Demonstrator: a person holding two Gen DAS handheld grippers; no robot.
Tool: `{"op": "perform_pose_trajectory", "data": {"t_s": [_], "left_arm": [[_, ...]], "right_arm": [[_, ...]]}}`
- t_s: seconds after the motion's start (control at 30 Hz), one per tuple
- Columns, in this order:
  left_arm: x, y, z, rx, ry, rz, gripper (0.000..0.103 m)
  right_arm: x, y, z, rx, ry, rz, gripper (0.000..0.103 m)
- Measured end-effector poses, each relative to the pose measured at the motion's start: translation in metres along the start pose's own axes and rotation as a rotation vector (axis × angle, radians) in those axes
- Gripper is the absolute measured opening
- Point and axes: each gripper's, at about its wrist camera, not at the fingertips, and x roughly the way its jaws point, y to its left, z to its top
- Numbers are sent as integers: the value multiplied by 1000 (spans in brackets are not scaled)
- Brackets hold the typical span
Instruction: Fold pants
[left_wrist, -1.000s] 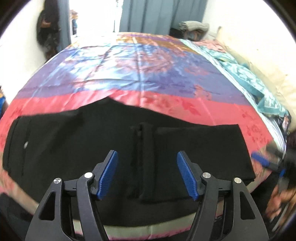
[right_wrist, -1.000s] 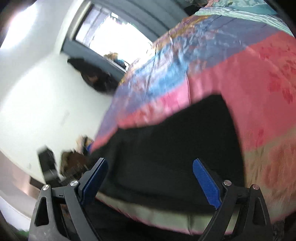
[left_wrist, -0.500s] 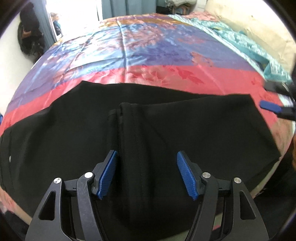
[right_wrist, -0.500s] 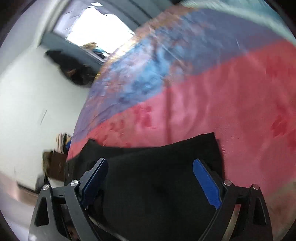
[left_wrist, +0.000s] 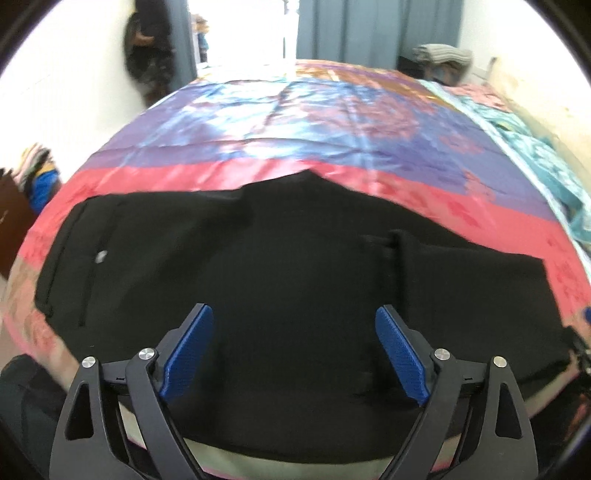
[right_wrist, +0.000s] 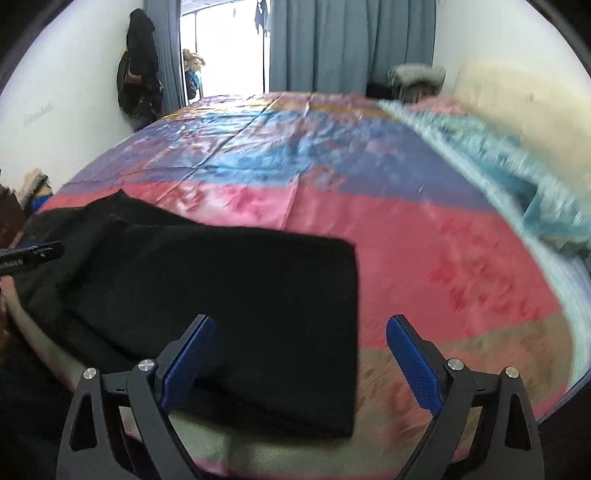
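Black pants (left_wrist: 280, 280) are laid flat along the bed's (left_wrist: 332, 122) near edge (one end folded over). Left gripper (left_wrist: 293, 350) is spread wide above them, jaws just opened, nothing gripped. Right gripper (right_wrist: 301, 360) is likewise wide, empty.

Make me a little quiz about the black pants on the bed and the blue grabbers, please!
1. True or false: the black pants hang from the left gripper.
2. The bedspread next to the pants is mostly: A green, B pink, C white.
3. Fill in: the right gripper has its jaws ____, holding nothing.

Key: 1 false, they lie flat on the bed and the left jaws, which have just been opening, stand wide with nothing pinched. 2 B. 3 open.
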Motion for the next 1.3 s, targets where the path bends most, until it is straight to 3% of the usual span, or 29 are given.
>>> {"op": "perform_pose_trajectory", "data": {"t_s": [0.1,0.53,0.9,1.3], "left_arm": [[7,10,-9,-6,3,38,91],[14,24,-14,-124,49,65,91],[26,9,-19,-54,63,126,99],[33,12,-24,-46,51,105,103]], "right_arm": [[-1,-5,0,24,8,-17,102],[0,-16,2,66,-4,-63,103],[4,-38,4,141,9,-39,103],[7,-52,6,206,27,1,103]]}}
